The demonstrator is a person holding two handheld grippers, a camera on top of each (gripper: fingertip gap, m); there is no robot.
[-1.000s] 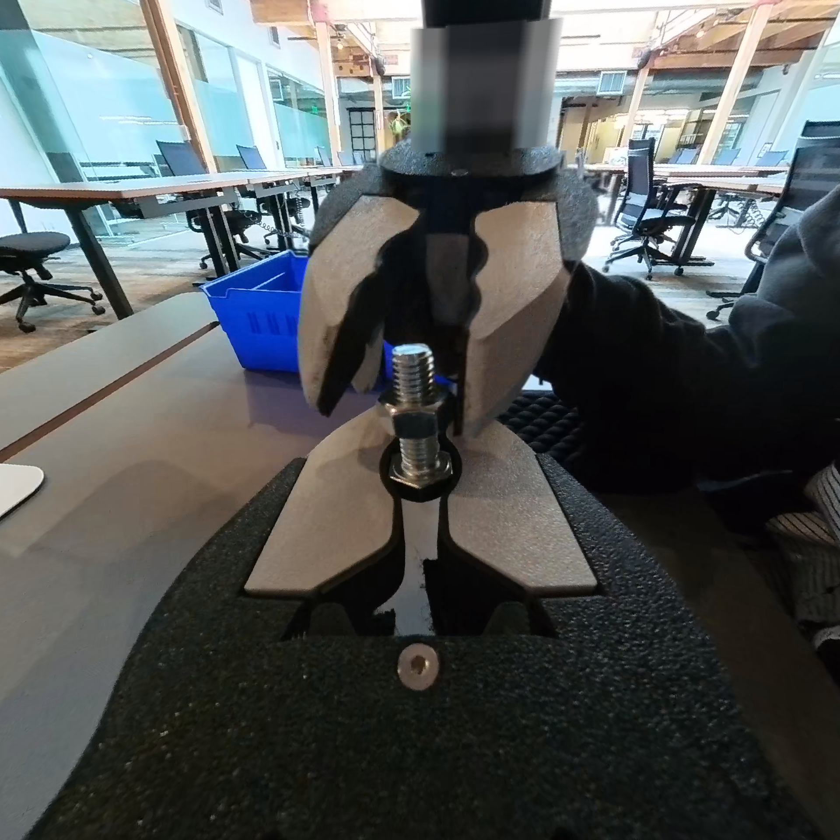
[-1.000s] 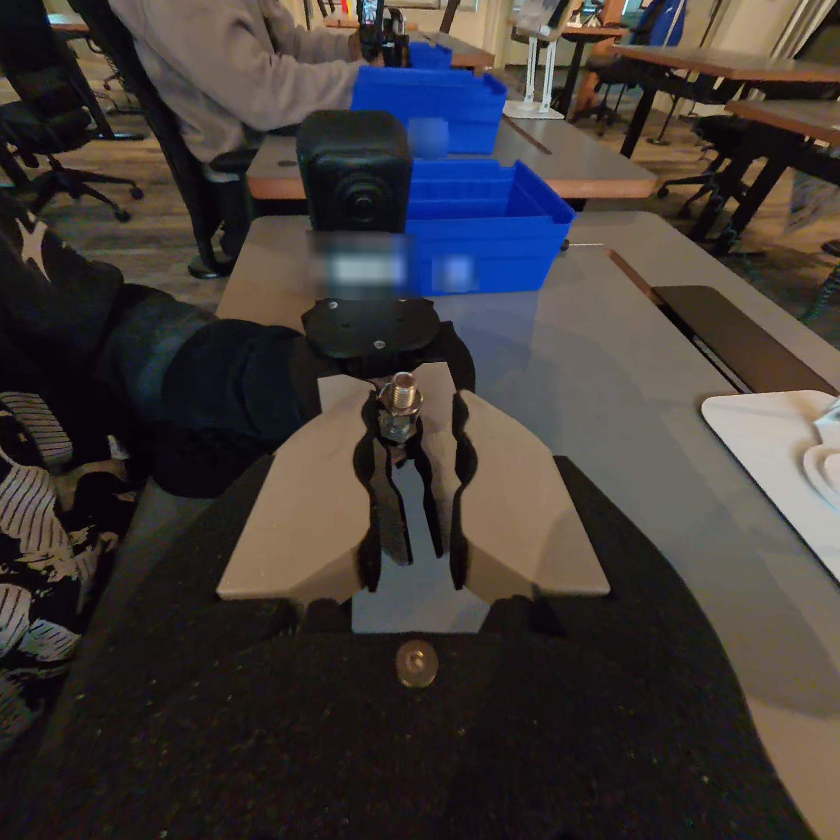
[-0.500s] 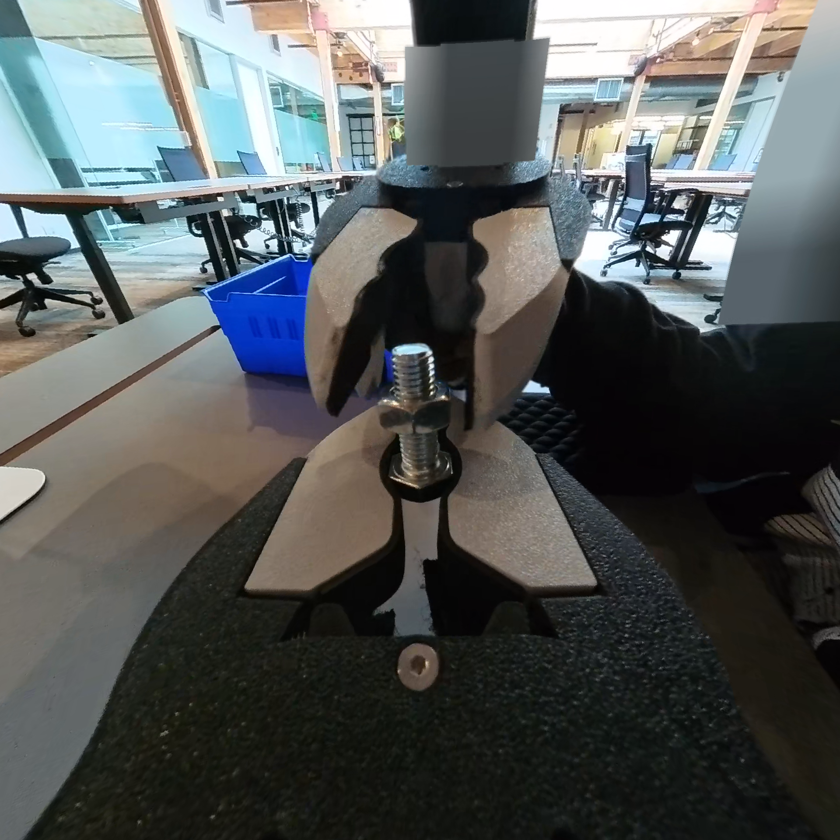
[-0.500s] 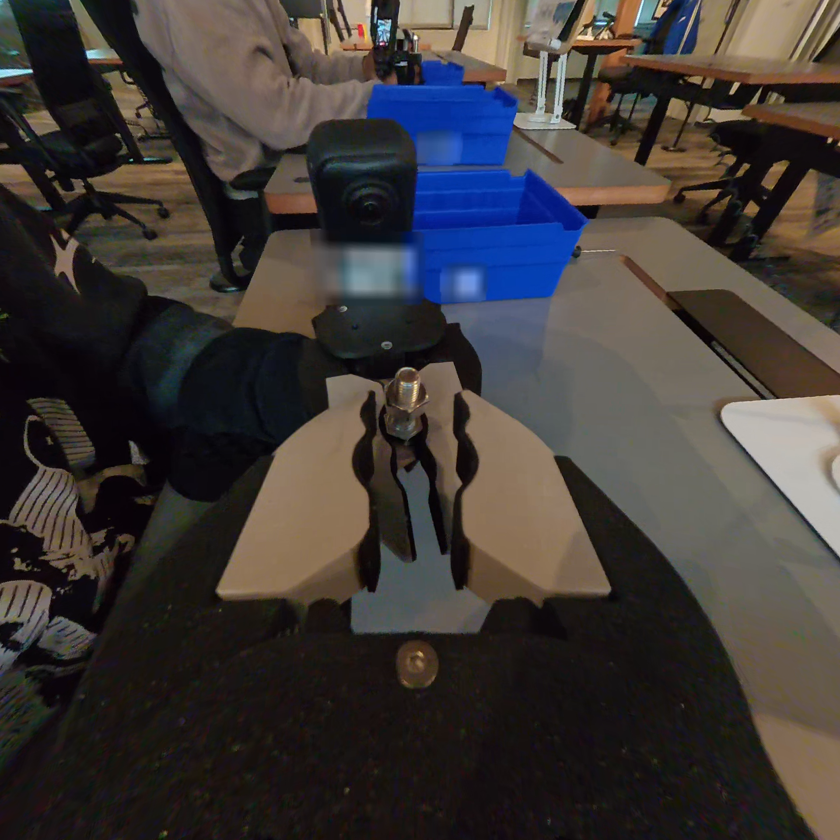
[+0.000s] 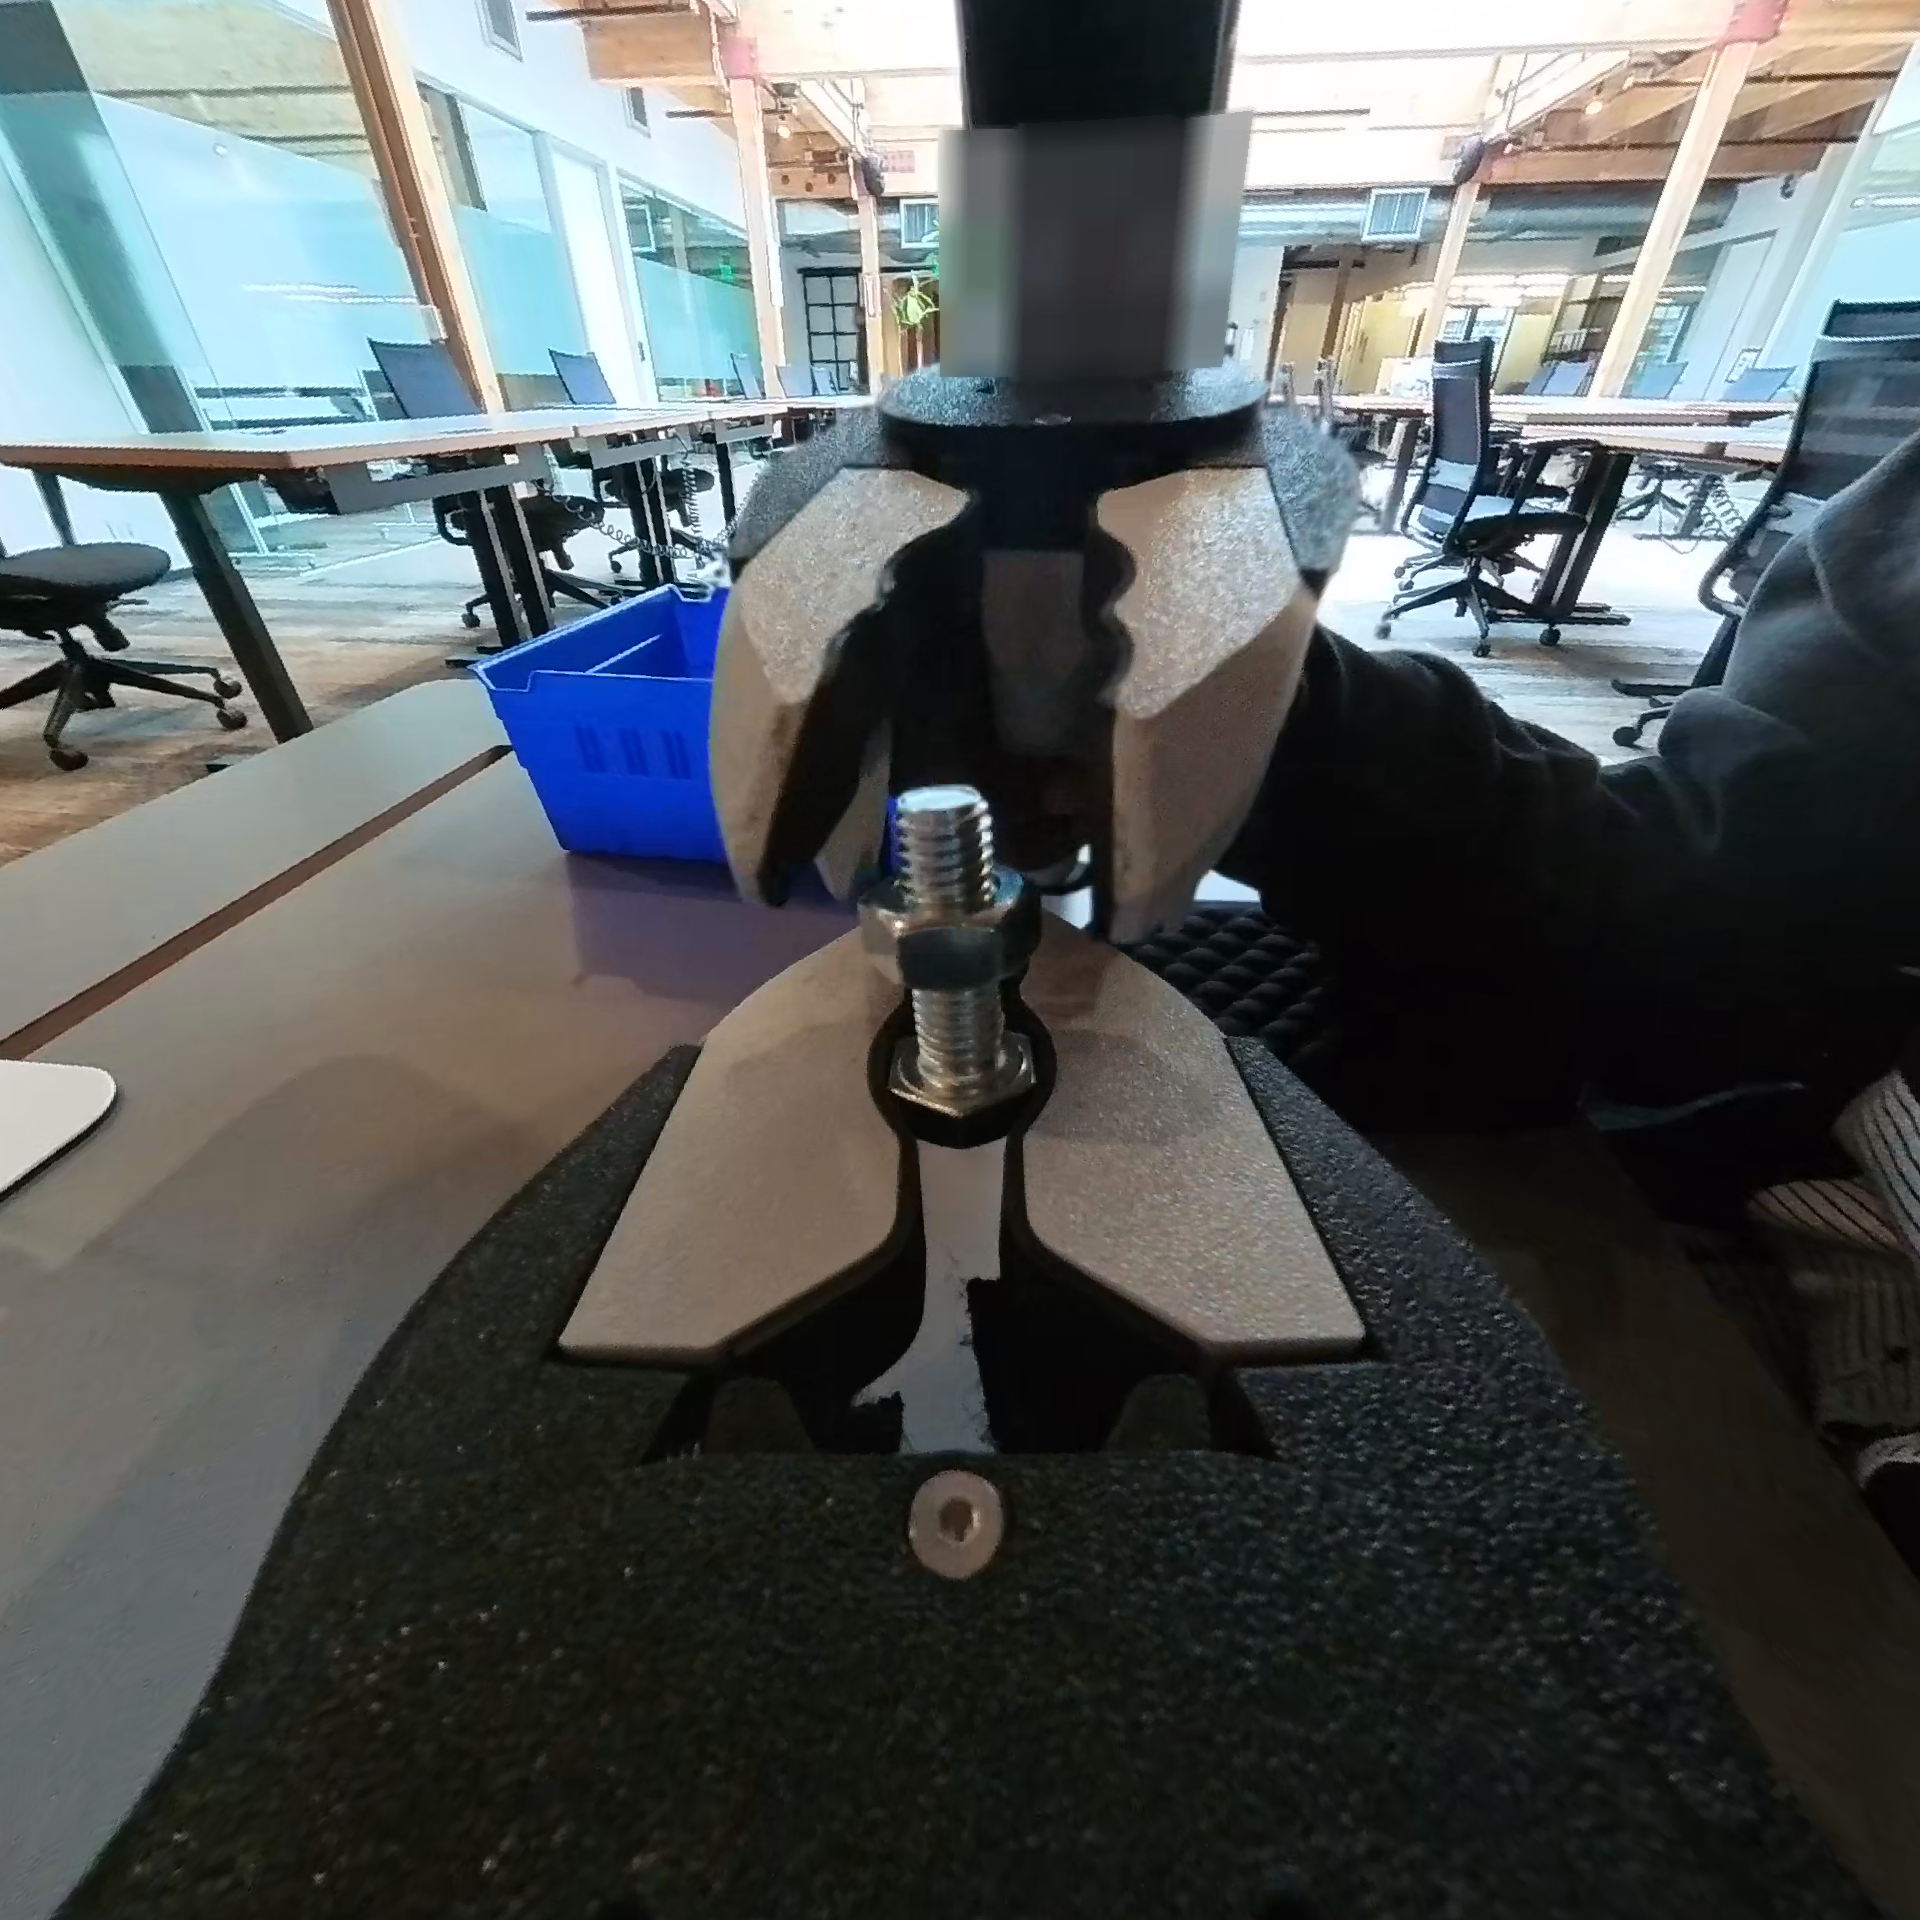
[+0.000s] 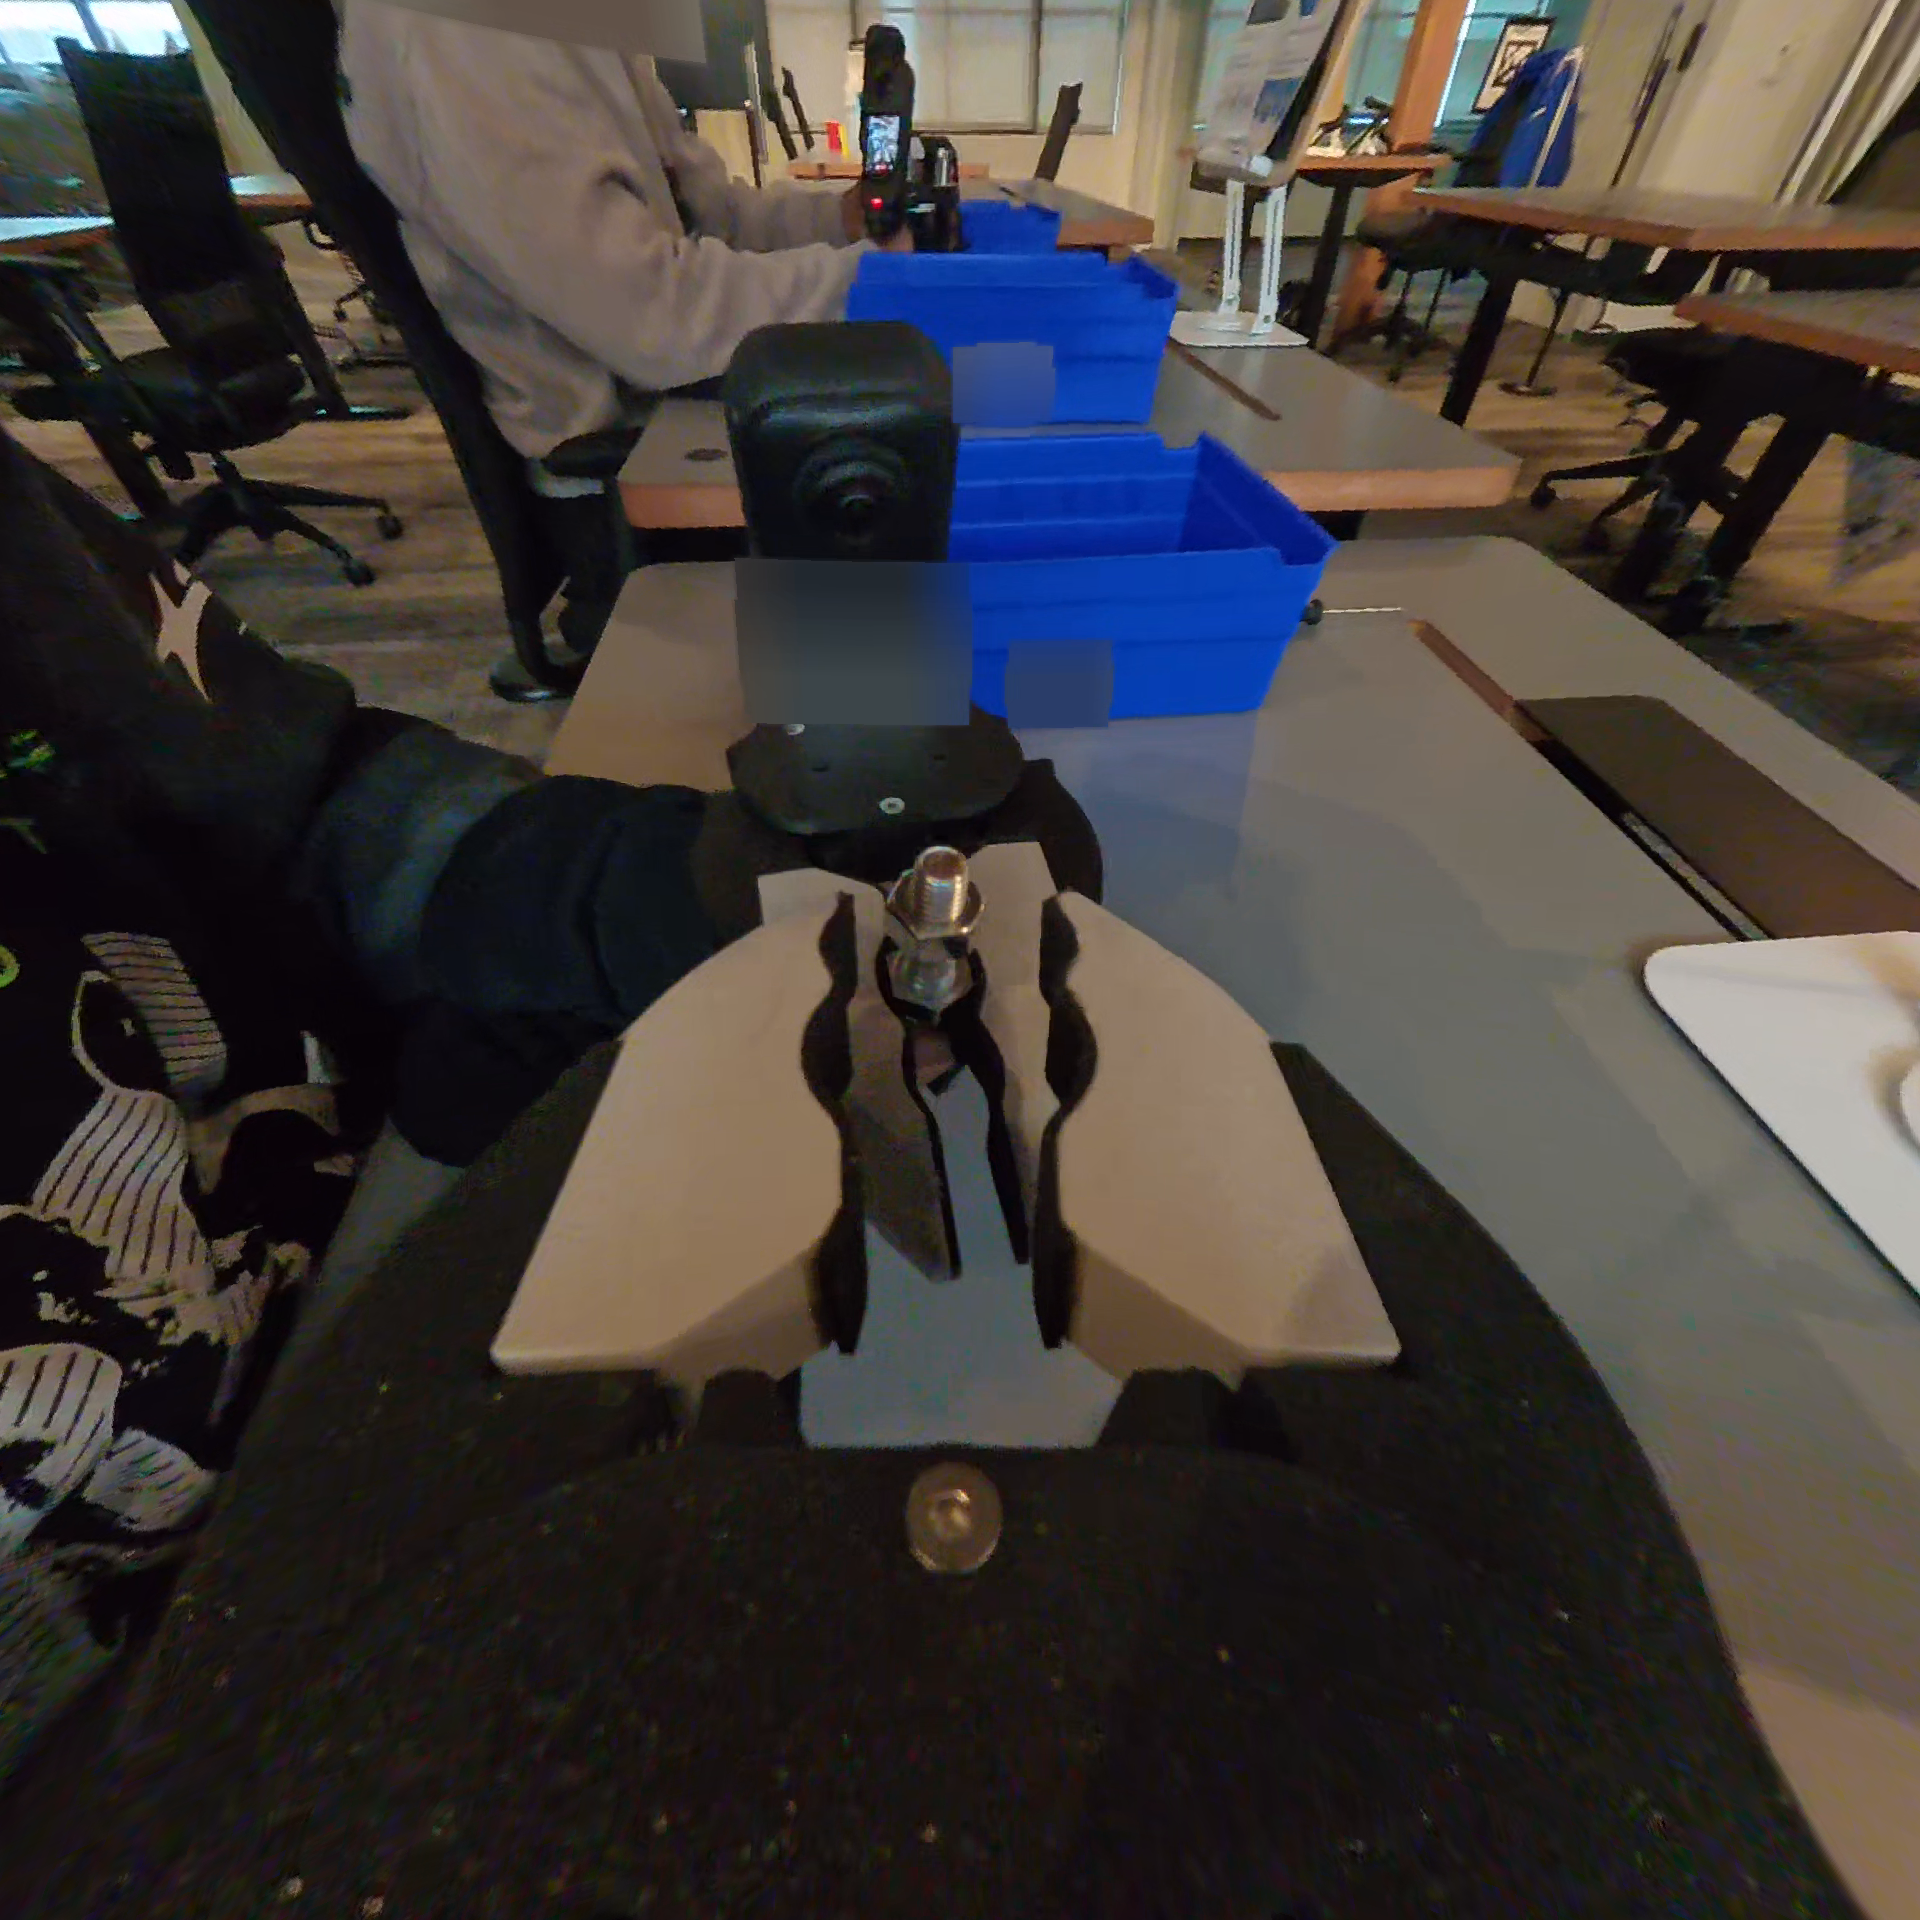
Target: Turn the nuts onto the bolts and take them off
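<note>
In the left wrist view my left gripper (image 5: 956, 1029) is shut on the hex head (image 5: 961, 1086) of a silver bolt (image 5: 940, 831), held upright in the round notch of its fingers. A silver nut (image 5: 945, 930) sits partway down the thread. My right gripper (image 5: 951, 909) faces it from the far side. Its fingers (image 5: 1174, 727) stand spread on either side of the nut with gaps between pads and nut. In the right wrist view the nut (image 6: 935, 912) and bolt (image 6: 938, 868) stand between my right gripper's (image 6: 940, 935) open fingertips.
A blue bin (image 6: 1132, 613) stands on the grey table (image 5: 312, 987) behind the grippers. A white tray (image 6: 1787, 1060) and a black mat (image 6: 1704, 810) lie to the right. A person (image 6: 540, 208) sits at the desk beyond. My operator's dark sleeves flank the grippers. About 6 centimetres separates my left fingertips from my right.
The right gripper's fingers, close against the nut a second ago, now stand slightly wider and off it. The left gripper keeps its hold on the bolt head.
</note>
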